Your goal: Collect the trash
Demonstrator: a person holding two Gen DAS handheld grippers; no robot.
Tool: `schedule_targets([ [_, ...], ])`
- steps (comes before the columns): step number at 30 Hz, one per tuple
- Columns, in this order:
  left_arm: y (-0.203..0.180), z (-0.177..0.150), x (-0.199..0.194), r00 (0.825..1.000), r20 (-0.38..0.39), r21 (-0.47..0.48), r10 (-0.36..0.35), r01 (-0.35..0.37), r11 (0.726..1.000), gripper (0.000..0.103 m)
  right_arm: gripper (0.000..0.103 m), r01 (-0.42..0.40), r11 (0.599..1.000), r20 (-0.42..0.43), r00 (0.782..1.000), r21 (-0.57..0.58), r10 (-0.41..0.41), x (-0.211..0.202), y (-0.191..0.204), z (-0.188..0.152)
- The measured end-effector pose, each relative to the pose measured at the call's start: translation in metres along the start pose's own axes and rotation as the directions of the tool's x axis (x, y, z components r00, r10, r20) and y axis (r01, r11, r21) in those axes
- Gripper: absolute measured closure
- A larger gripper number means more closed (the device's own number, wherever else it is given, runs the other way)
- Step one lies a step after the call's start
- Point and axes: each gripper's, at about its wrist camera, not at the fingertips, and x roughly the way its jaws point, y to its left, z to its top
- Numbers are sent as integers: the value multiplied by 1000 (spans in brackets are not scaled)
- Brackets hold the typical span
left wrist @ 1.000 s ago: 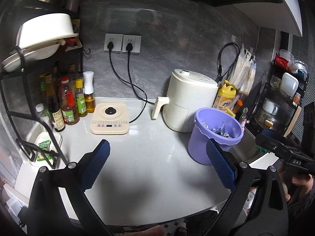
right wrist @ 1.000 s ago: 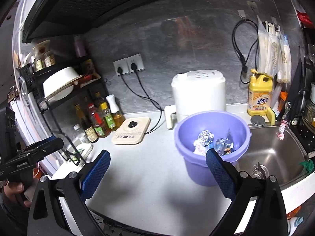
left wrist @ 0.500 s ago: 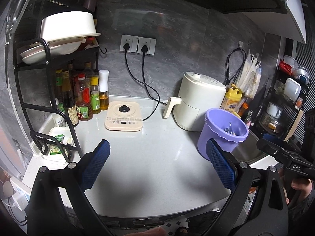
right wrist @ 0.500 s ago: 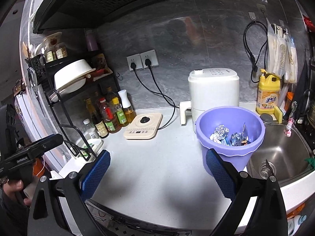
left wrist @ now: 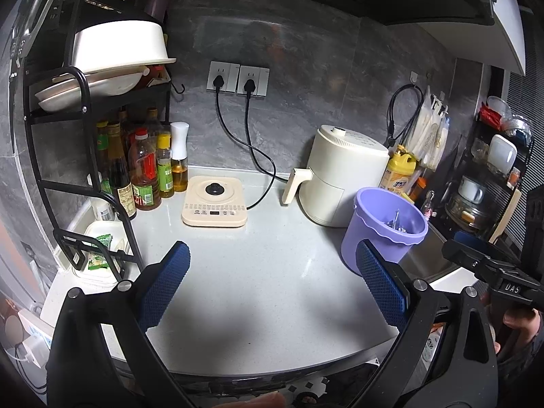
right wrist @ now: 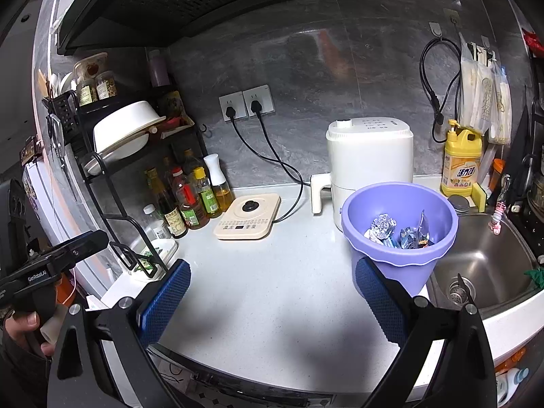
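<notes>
A purple plastic bucket [right wrist: 401, 248] stands on the grey counter beside the sink, with crumpled foil [right wrist: 383, 225] and several shiny wrappers [right wrist: 413, 236] inside. The same purple bucket [left wrist: 380, 238] shows at the right of the left wrist view. My left gripper [left wrist: 272, 282] is open above the counter's front edge with nothing between its blue pads. My right gripper [right wrist: 272, 292] is open too and holds nothing; its right pad [right wrist: 380, 302] sits in front of the bucket's base. Each handheld gripper appears at the edge of the other view.
A white air fryer [right wrist: 370, 163] stands behind the bucket. A cream induction plate [right wrist: 248, 217] lies mid-counter, its cord running to wall sockets [right wrist: 246, 103]. Sauce bottles [right wrist: 190, 200] and a black rack [left wrist: 81, 156] fill the left. A steel sink [right wrist: 482, 258] lies right, yellow detergent [right wrist: 462, 163] behind it.
Both grippers have drawn back and up from the counter, so the bucket and appliances look smaller and farther. Both stayed open and empty throughout.
</notes>
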Motion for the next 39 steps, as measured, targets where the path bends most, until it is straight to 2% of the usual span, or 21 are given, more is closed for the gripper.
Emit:
schedule_targets([
  [39, 10, -3, -2, 1000, 5, -18, 31, -31, 999, 6, 8, 2, 999, -3, 1000, -35, -2, 5, 9, -1],
])
